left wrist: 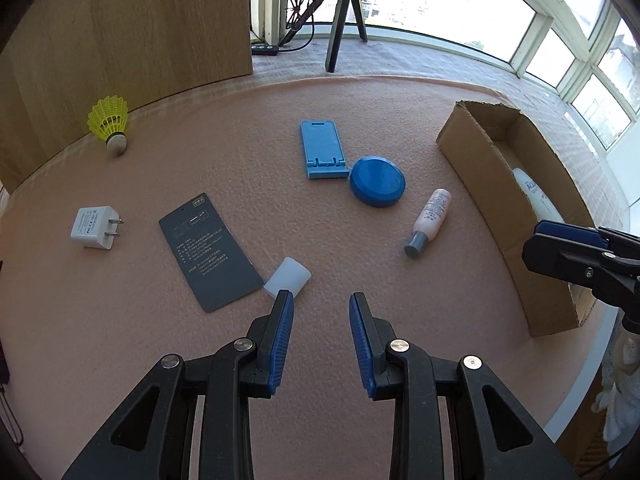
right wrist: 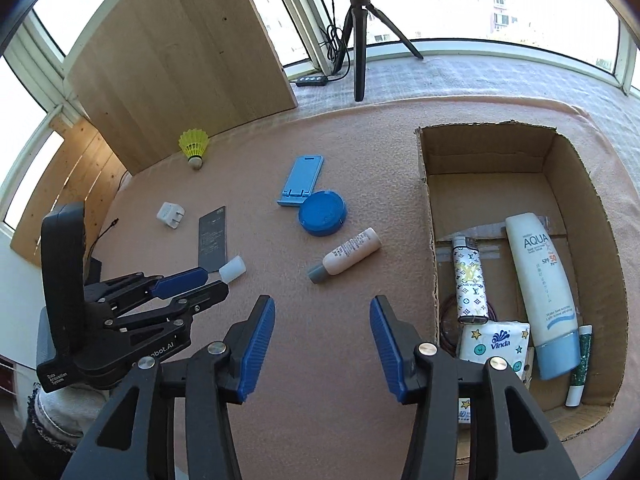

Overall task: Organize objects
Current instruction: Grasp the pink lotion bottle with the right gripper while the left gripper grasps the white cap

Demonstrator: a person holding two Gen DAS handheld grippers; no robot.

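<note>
On the pink table lie a yellow shuttlecock (left wrist: 110, 124) (right wrist: 194, 147), a white charger (left wrist: 95, 227) (right wrist: 170, 215), a dark card (left wrist: 210, 250) (right wrist: 213, 238), a translucent white cap (left wrist: 288, 276) (right wrist: 233, 269), a blue phone stand (left wrist: 322, 148) (right wrist: 301, 185), a blue round lid (left wrist: 377, 181) (right wrist: 322, 213) and a small pink bottle (left wrist: 430, 222) (right wrist: 347, 255). The cardboard box (left wrist: 472, 160) (right wrist: 430, 216) holds a sunscreen tube (right wrist: 542, 292), a lighter, tissues and a thin green tube. My left gripper (left wrist: 321, 300) (right wrist: 208, 278) is open, just short of the cap. My right gripper (right wrist: 322, 306) is open and empty near the box.
A wooden board (left wrist: 132, 32) (right wrist: 180, 52) leans at the back left. A black tripod (left wrist: 340, 12) (right wrist: 360, 32) and a power strip stand behind the table on the sill. Windows run along the back and right.
</note>
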